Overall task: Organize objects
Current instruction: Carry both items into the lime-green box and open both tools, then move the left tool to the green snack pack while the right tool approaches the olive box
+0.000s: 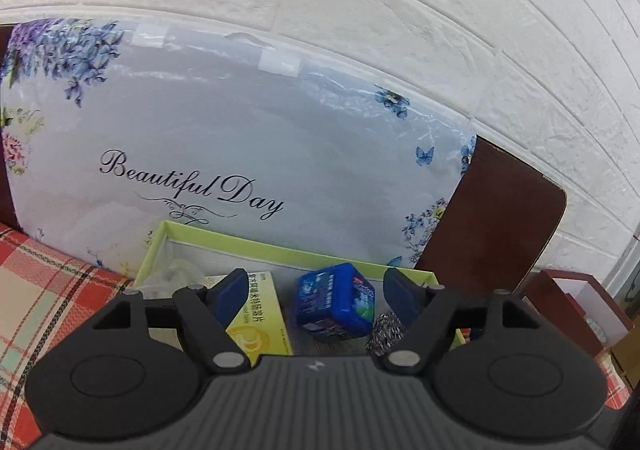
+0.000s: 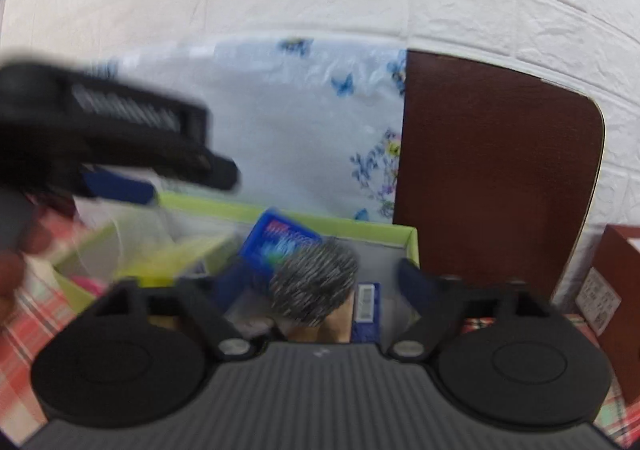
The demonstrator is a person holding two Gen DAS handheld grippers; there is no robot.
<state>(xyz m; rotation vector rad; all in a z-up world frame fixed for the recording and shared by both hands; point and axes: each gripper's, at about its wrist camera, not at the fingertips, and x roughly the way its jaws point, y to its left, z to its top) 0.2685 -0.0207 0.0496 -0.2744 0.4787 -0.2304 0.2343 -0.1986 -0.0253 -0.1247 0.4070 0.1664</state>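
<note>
While both grippers, left (image 1: pixel 314 290) and right (image 2: pixel 320 282), hover with jaws released over the green box (image 1: pixel 256 240), a blue pack (image 1: pixel 336 302), yellow carton (image 1: pixel 260 314) and steel scrubber (image 2: pixel 314 284) lie inside.

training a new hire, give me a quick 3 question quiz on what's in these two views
1. True or false: the blue packet lies inside the green box.
2. Which sits closest to the steel scrubber? A) the pillow B) the blue packet C) the plaid cloth
3. Fill in: the left gripper has its jaws ____.

Key: 1 true; 2 B; 3 open
</note>
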